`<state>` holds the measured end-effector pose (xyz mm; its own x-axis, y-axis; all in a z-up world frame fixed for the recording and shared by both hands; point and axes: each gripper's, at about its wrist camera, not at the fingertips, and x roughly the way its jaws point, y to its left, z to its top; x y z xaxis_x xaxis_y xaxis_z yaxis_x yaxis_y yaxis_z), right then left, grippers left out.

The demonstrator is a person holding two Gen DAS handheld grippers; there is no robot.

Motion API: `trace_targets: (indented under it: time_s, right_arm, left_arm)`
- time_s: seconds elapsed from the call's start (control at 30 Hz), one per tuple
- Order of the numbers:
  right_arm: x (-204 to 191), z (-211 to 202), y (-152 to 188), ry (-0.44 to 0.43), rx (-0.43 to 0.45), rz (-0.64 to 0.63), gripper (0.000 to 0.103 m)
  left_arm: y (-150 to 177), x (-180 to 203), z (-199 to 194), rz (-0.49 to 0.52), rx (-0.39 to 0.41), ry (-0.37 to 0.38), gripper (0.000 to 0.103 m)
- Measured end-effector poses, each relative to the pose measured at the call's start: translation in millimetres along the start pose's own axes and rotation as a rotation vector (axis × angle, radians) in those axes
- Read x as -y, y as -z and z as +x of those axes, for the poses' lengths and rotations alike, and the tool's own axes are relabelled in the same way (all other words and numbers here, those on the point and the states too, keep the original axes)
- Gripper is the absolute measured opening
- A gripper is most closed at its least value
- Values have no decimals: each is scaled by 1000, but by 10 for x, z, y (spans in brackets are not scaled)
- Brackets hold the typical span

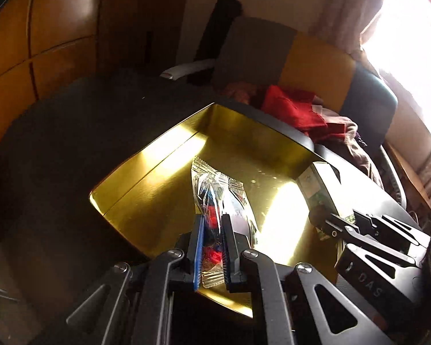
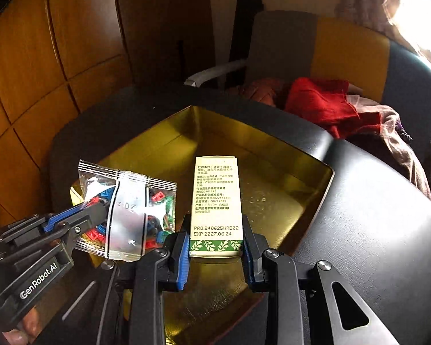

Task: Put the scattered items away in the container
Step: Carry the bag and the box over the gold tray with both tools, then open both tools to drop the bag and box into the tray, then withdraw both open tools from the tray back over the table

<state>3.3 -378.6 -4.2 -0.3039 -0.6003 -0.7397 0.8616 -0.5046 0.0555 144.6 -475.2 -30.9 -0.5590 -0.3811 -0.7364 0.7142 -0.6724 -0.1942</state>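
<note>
A gold tray with a dark rim [image 1: 146, 184] [image 2: 310, 166] lies on a black table. My left gripper [image 1: 212, 221] is shut on a clear packet of small coloured pieces [image 1: 215, 195] and holds it over the tray's near left part; the packet [image 2: 129, 210] and the left gripper [image 2: 97, 212] also show in the right wrist view. My right gripper [image 2: 215, 230] is shut on a cream box with green leaf trim and printed text [image 2: 215, 195], held over the tray. The right gripper [image 1: 327, 224] and the box [image 1: 313, 187] show at the tray's right edge in the left wrist view.
The black table [image 2: 373, 215] surrounds the tray. Behind it a chair [image 2: 344, 51] holds red and brown cloth [image 2: 324, 100]. Wooden panelling [image 2: 43, 72] stands to the left. A bright window [image 1: 411, 28] is at the upper right.
</note>
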Motion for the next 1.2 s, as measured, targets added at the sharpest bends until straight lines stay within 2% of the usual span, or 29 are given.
trace_targets:
  time_s: [0.4,0.47,0.73,1.0,1.2]
  right_arm:
    - [-60,175,15,15,-35,-2,30]
    - [-43,200,0,17,-36,0,31]
    - [-93,138,-11,30,-18,-15,33]
    - [-121,2,122,49,-7,-15,34]
    - [-90,-221,295,73,21,12,42]
  left_arm:
    - [-12,-80,-50,-36,5,-61,12]
    - [-19,-101,-63,-47,8,-71,17]
    - [-47,-181,-146,-69,22,-102,20]
    - [51,-73,-269,-61,33,-120,29]
    - [154,47,-366,-53,36,-144,38]
